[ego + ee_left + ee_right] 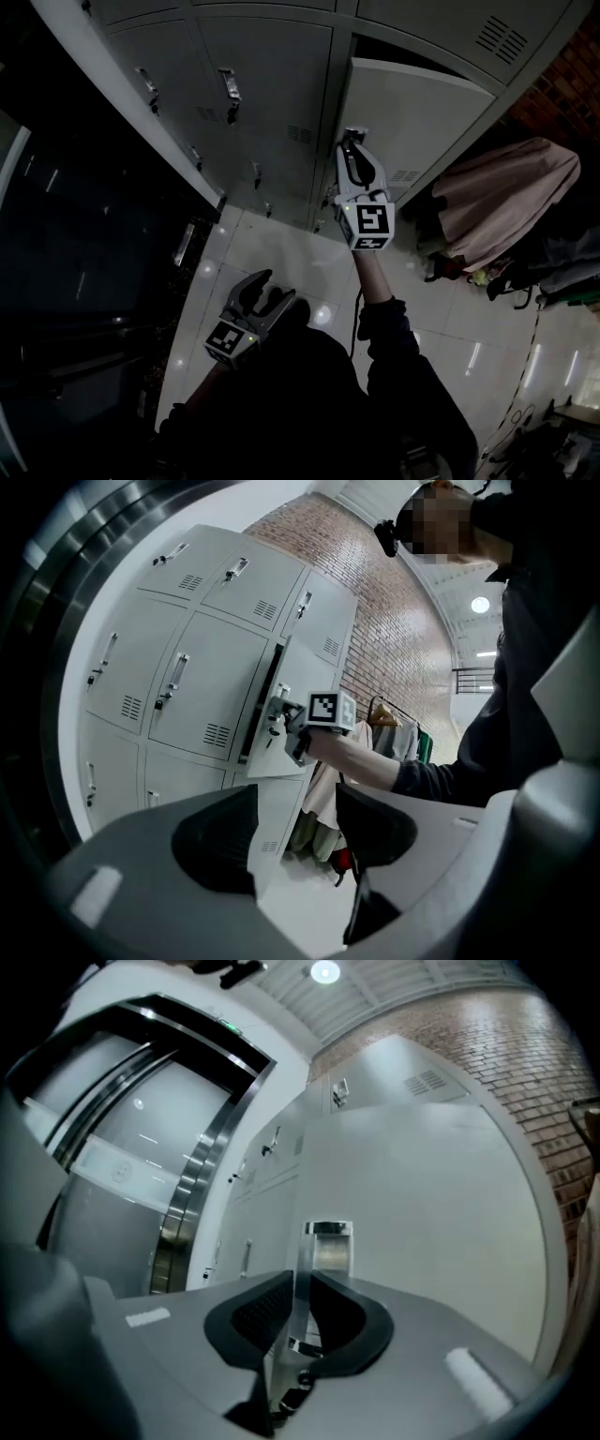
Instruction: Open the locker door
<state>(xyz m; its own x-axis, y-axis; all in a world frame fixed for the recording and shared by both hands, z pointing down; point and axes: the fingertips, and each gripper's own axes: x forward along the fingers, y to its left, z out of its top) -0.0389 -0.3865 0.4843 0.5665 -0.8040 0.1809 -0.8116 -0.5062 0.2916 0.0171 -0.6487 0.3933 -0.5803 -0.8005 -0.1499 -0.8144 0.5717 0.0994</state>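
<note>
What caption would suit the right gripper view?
Right gripper clamped on the metal handle of a grey locker door.

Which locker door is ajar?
The door whose handle the right gripper clamps; it stands swung out, while the other doors sit flush.

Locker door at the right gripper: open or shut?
Ajar. The locker door stands out from the row, dark gap behind; right gripper clamped on its handle.

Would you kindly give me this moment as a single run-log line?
right gripper: shut on door handle | locker door: ajar | left gripper: open, empty, away from lockers
</note>
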